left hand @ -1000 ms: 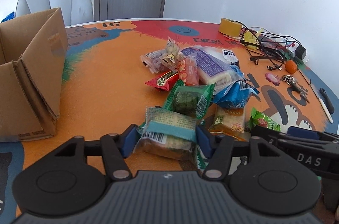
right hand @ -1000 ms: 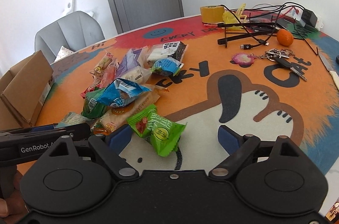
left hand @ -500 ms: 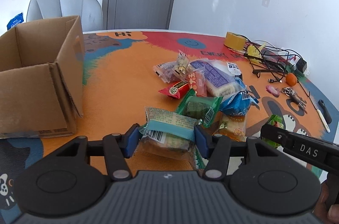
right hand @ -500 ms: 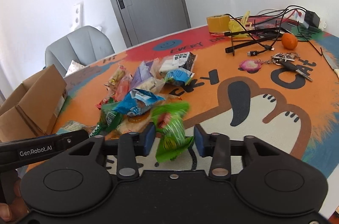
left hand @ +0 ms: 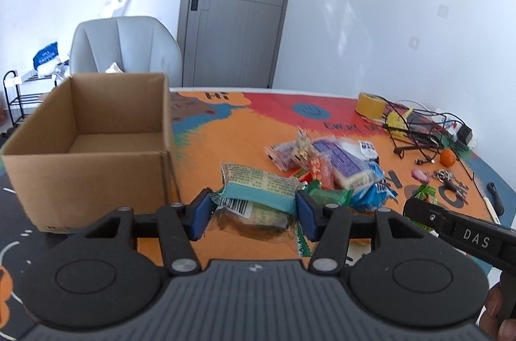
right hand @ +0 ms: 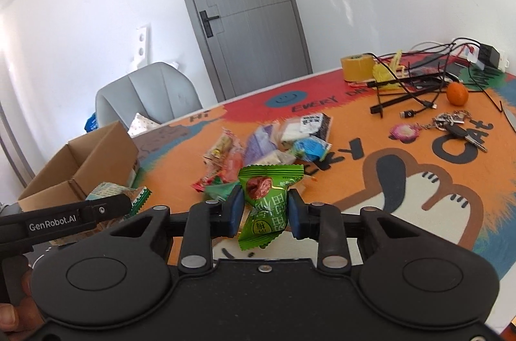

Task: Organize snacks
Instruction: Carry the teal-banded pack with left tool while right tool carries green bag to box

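Left wrist view
Left tool (left hand: pixel 253 213): closed on a teal-banded snack packet (left hand: pixel 258 196), blue pads pressing its two short ends.
Packet axis: long side runs across, from pad to pad, roughly level; the printed face tilts up and away, the barcode faces the camera.
Packet place: between the fingertips, lifted clear of the table (left hand: pixel 225 141).
Cardboard box (left hand: pixel 93 141): ahead and to the left of the tool, open top up, inside bare as far as can be seen.
Snack pile (left hand: pixel 335 167): ahead and to the right, just past the held packet; purple, blue, red and green wrappers overlapping.
Right tool: only its black side bar shows, at the right edge of this view, with a green wrapper corner above it.
Far right of table: tape roll (left hand: pixel 370 106), tangled cables (left hand: pixel 416 128), an orange (left hand: pixel 448 157), keys (left hand: pixel 450 181).

Right wrist view
Right tool (right hand: pixel 264 213): narrow, pinching a green candy packet (right hand: pixel 269 199) at its waist.
Candy axis: long side stands nearly upright, crimped ends above and below the pads; the red fruit picture faces the camera.
Candy place: between the pads, off the table (right hand: pixel 371 180).
Snack pile (right hand: pixel 267 144): just ahead of the tool, a little left.
Cardboard box (right hand: pixel 93 160): far left of the tool, partly behind the left tool's bar.
Teal-banded packet (right hand: pixel 113 192): left of the tool, near the box corner.
Hand (right hand: pixel 16 308): fingers at the lower left edge.
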A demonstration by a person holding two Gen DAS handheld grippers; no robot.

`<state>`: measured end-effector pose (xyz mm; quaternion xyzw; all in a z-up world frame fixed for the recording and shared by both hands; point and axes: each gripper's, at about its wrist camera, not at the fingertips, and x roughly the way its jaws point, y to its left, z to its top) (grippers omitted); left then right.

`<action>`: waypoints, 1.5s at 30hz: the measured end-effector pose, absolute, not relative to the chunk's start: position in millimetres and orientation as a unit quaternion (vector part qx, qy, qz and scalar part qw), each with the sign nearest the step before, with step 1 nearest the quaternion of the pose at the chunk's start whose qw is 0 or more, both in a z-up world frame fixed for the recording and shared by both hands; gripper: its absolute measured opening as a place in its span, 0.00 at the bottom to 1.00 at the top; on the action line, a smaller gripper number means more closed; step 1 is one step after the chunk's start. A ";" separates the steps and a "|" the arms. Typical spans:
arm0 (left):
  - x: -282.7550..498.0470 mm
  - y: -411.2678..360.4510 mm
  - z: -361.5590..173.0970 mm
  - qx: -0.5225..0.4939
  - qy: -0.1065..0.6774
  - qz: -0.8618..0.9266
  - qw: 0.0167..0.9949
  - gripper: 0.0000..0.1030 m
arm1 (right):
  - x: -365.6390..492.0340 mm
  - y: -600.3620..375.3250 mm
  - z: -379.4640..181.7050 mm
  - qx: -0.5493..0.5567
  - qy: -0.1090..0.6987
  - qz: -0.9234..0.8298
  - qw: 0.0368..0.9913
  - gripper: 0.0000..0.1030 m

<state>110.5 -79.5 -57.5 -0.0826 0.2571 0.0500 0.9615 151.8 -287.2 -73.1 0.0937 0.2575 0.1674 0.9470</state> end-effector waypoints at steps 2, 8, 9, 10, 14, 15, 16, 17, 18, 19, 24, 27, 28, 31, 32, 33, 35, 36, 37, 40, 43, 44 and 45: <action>105.5 -73.9 -51.9 -0.084 0.249 0.057 0.963 0.53 | 150.4 -281.0 -70.4 0.094 0.252 0.174 0.947 0.29; 92.2 -56.7 -35.4 -0.081 0.222 0.073 0.969 0.53 | 145.1 -258.7 -58.3 0.087 0.235 0.191 0.949 0.29; 90.2 -53.4 -32.9 -0.081 0.218 0.075 0.970 0.53 | 144.8 -255.4 -56.3 0.086 0.232 0.194 0.949 0.29; 88.7 -50.7 -30.9 -0.080 0.215 0.076 0.970 0.53 | 144.4 -251.3 -53.9 0.085 0.229 0.196 0.950 0.29; 81.0 -33.4 -21.9 -0.076 0.202 0.090 0.972 0.53 | 143.2 -233.9 -45.1 0.081 0.218 0.209 0.950 0.29; 79.7 -28.8 -19.8 -0.076 0.200 0.094 0.972 0.53 | 143.0 -229.3 -43.1 0.079 0.215 0.213 0.950 0.29; 78.7 -24.9 -18.2 -0.076 0.197 0.098 0.973 0.53 | 143.0 -224.9 -41.4 0.078 0.212 0.217 0.950 0.29; 77.0 -20.2 -16.8 -0.076 0.194 0.102 0.973 0.53 | 143.1 -219.7 -40.0 0.076 0.210 0.222 0.949 0.29; 76.4 -16.5 -15.2 -0.076 0.192 0.106 0.973 0.53 | 143.1 -214.4 -38.6 0.074 0.208 0.226 0.949 0.29; 75.9 -13.1 -13.5 -0.075 0.190 0.109 0.973 0.53 | 143.5 -208.9 -37.3 0.072 0.206 0.231 0.948 0.29; 75.2 2.6 -6.2 -0.073 0.180 0.121 0.973 0.53 | 142.6 -183.4 -30.7 0.069 0.197 0.251 0.945 0.29; 77.2 12.1 -5.0 -0.074 0.180 0.128 0.973 0.53 | 143.3 -171.3 -27.1 0.071 0.192 0.260 0.943 0.29; 78.2 15.5 -5.0 -0.075 0.179 0.130 0.972 0.53 | 142.2 -166.4 -25.7 0.073 0.191 0.263 0.943 0.29; 81.4 23.7 -4.6 -0.076 0.178 0.135 0.972 0.53 | 144.3 -156.0 -23.3 0.073 0.188 0.272 0.941 0.29; 82.7 25.7 -4.5 -0.076 0.177 0.136 0.972 0.53 | 144.4 -152.5 -22.9 0.072 0.188 0.276 0.940 0.29; 83.8 27.9 -4.7 -0.077 0.177 0.138 0.971 0.53 | 144.9 -149.6 -22.4 0.070 0.187 0.279 0.939 0.29; 87.0 32.8 -5.5 -0.079 0.176 0.141 0.971 0.53 | 145.8 -143.3 -21.7 0.067 0.186 0.286 0.938 0.29; 88.5 35.4 -5.7 -0.080 0.176 0.145 0.971 0.53 | 147.1 -140.4 -21.8 0.065 0.186 0.289 0.937 0.29; 90.6 37.7 -6.3 -0.081 0.175 0.148 0.970 0.53 | 148.8 -137.3 -22.0 0.063 0.187 0.292 0.936 0.29; 95.6 45.9 -8.2 -0.091 0.175 0.157 0.968 0.53 | 153.8 -127.3 -20.6 0.057 0.187 0.301 0.934 0.29; 100.0 53.3 -10.5 -0.100 0.177 0.163 0.965 0.53 | 159.6 -118.0 -18.1 0.051 0.186 0.305 0.933 0.29; 102.6 54.2 -11.1 -0.103 0.179 0.164 0.965 0.53 | 161.0 -115.0 -17.2 0.051 0.186 0.306 0.932 0.29; 104.4 56.8 -12.1 -0.105 0.180 0.165 0.964 0.53 | 163.0 -112.8 -17.1 0.051 0.187 0.307 0.932 0.29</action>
